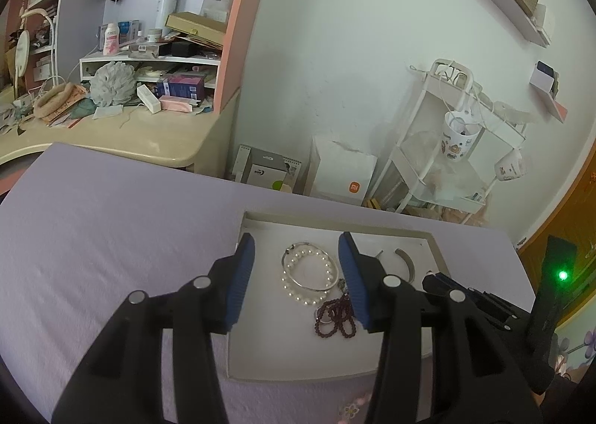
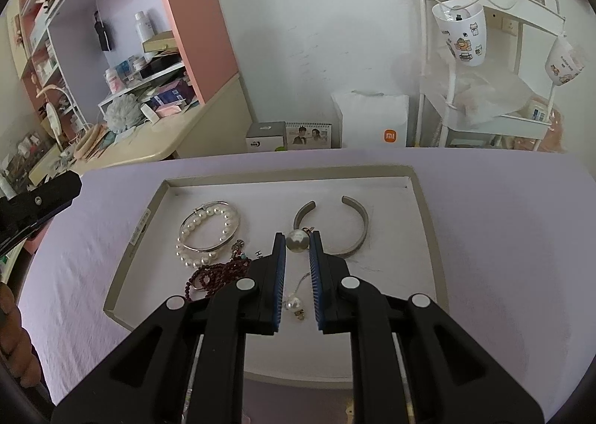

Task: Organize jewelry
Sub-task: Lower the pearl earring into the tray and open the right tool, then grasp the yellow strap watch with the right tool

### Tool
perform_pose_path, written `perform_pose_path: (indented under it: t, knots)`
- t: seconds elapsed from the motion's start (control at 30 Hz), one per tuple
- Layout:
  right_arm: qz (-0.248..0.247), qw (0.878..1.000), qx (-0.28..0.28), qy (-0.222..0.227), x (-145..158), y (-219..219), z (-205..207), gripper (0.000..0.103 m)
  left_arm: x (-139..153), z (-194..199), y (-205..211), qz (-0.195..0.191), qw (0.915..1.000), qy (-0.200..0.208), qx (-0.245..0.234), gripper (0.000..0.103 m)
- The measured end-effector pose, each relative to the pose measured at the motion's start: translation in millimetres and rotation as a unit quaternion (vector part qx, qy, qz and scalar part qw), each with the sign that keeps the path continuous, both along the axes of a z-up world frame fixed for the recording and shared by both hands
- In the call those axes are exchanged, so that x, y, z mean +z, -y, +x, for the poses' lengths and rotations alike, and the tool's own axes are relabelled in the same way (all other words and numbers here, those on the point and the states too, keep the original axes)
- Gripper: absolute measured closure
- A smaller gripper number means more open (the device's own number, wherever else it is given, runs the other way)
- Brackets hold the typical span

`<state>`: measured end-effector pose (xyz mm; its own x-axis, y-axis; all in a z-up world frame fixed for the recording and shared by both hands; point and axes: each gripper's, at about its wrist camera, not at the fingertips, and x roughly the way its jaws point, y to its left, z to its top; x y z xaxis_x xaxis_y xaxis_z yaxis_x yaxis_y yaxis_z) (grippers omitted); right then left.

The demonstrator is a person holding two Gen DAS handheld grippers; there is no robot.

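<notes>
Pearl earring [image 2: 297, 241] pinched at right gripper [image 2: 297, 242] tips, above tray [image 2: 417, 200], just beside cuff bangle [image 2: 354, 241]. Left gripper [image 1: 296, 267] released, empty, jaws straddling pearl bracelet [image 1: 309, 277]; right nearer.

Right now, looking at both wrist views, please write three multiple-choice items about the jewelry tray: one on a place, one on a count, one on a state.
1. Where does the string of white pearl beads lie in the shallow white cardboard tray?
A. left part
B. right part
C. outside it

2. How many open grey metal cuff bangles are in the tray?
A. three
B. one
C. none

3. What is the right gripper doing?
A. standing wide open
B. shut on the dark red bead string
C. shut on the large round pearl pendant

Answers: 1 A, the pearls lie near the left wall; 2 B, only one cuff shows; 3 C, both blue pads press the pearl.
</notes>
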<state>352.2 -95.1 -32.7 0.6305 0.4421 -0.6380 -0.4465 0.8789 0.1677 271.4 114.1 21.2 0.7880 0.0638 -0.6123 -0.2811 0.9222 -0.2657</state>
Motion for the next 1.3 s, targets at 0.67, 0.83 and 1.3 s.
perform_pose_path:
  t: [0.67, 0.83, 1.3]
  knots:
    - [0.017, 0.998, -0.052, 0.017, 17, 40, -7, 0.06, 6, -5, 2, -0.001, 1.0, 0.009, 0.0, 0.053]
    - [0.023, 0.996, -0.078, 0.026, 23, 64, -15, 0.06, 15, -18, 6, -0.001, 0.9998, 0.022, -0.003, 0.051]
    - [0.018, 0.993, -0.111, 0.035, 17, 107, -65, 0.06, 29, -77, 36, 0.001, 0.999, 0.043, -0.014, 0.04]
